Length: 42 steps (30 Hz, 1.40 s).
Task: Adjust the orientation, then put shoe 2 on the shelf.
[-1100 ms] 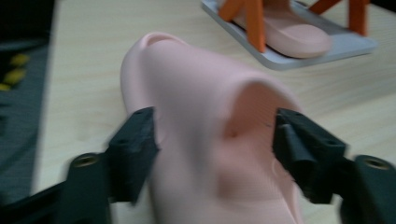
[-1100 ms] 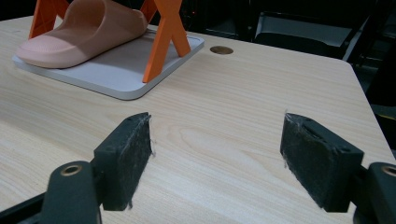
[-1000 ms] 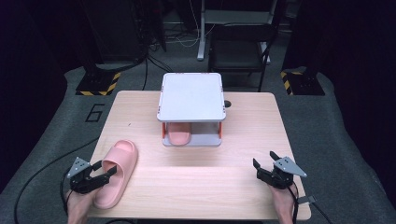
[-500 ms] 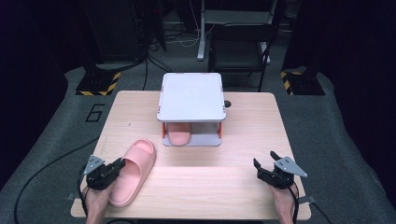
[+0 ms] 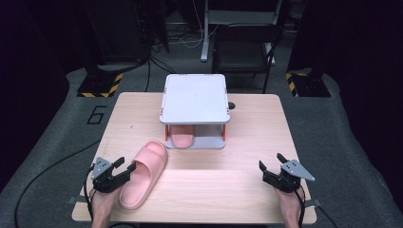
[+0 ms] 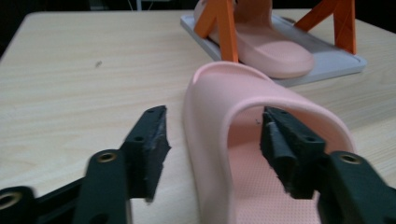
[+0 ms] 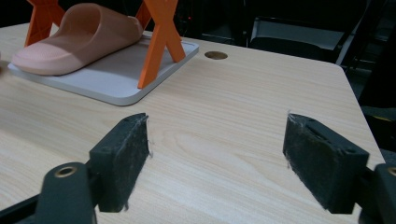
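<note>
A pink slipper (image 5: 143,174) lies on the wooden table (image 5: 247,130) at the front left, its toe pointing toward a small two-level rack (image 5: 195,99). My left gripper (image 5: 126,166) is open at the slipper's left side. In the left gripper view the left gripper (image 6: 215,123) straddles the pink slipper (image 6: 219,140): one jaw is outside its side wall with a small gap, the other under the strap. A second pink slipper (image 5: 182,137) rests on the rack's lower shelf. At the front right, my right gripper (image 5: 271,161) stands open over bare wood with the right gripper (image 7: 219,126) holding nothing.
The rack has a white top, orange legs (image 7: 156,42) and a grey base plate (image 7: 112,74). A round cable hole (image 7: 215,55) sits in the table behind it. A chair (image 5: 247,42) and dark floor with cables lie beyond the far edge.
The left gripper and the slipper have shifted to the right, and the slipper has swung its toe toward the rack. The right gripper has stayed put.
</note>
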{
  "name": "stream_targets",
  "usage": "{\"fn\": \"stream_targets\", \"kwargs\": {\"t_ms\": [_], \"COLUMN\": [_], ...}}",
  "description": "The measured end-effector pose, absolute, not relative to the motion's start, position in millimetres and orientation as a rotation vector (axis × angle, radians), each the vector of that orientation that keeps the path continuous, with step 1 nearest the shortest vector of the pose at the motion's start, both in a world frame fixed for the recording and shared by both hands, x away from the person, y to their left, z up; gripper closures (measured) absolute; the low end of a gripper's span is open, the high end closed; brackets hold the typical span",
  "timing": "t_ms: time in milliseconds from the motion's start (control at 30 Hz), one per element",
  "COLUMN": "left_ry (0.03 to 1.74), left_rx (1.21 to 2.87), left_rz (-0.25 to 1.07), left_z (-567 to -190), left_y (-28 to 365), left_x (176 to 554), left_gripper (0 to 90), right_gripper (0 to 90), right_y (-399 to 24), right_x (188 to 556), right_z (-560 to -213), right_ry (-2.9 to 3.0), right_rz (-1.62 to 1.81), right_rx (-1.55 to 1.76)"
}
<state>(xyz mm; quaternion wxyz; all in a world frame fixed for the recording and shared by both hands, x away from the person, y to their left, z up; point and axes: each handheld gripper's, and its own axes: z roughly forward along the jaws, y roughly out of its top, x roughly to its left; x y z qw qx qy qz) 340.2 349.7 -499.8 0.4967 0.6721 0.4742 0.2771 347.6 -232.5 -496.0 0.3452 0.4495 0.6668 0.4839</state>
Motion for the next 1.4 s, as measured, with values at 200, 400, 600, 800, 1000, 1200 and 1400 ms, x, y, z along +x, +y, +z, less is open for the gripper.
{"fn": "stream_targets", "kwargs": {"t_ms": [200,400,600,800,1000,1200,1400], "left_ry": [1.153,1.131,1.12,1.104,1.115,1.145,1.133], "left_rx": [1.596,1.606,1.651,1.678,1.714,1.74,1.769], "left_rz": [0.674,0.657,0.634,0.618,0.583,0.561,0.583], "left_z": [-500.3,-501.1,-505.6,-507.2,-511.0,-514.5,-514.9], "left_y": [363.2,362.8,356.0,353.6,351.2,350.0,342.2], "left_x": [337.1,337.0,339.8,341.3,347.0,354.7,356.7], "left_gripper": [24.2,23.6,24.1,31.3,40.6,60.1,76.9], "right_gripper": [14.6,14.7,15.2,15.5,16.1,17.3,17.8], "right_y": [-233.4,-232.4,-234.0,-233.1,-233.4,-234.6,-236.3], "right_x": [347.5,347.5,347.5,348.1,347.7,346.8,346.1], "right_z": [-496.5,-496.8,-497.9,-497.4,-497.7,-497.2,-495.5], "right_ry": [1.695,1.692,1.678,1.693,1.696,1.703,1.707], "right_rz": [1.284,1.294,1.291,1.292,1.287,1.277,1.275], "right_rx": [1.179,1.175,1.191,1.18,1.175,1.179,1.175]}}
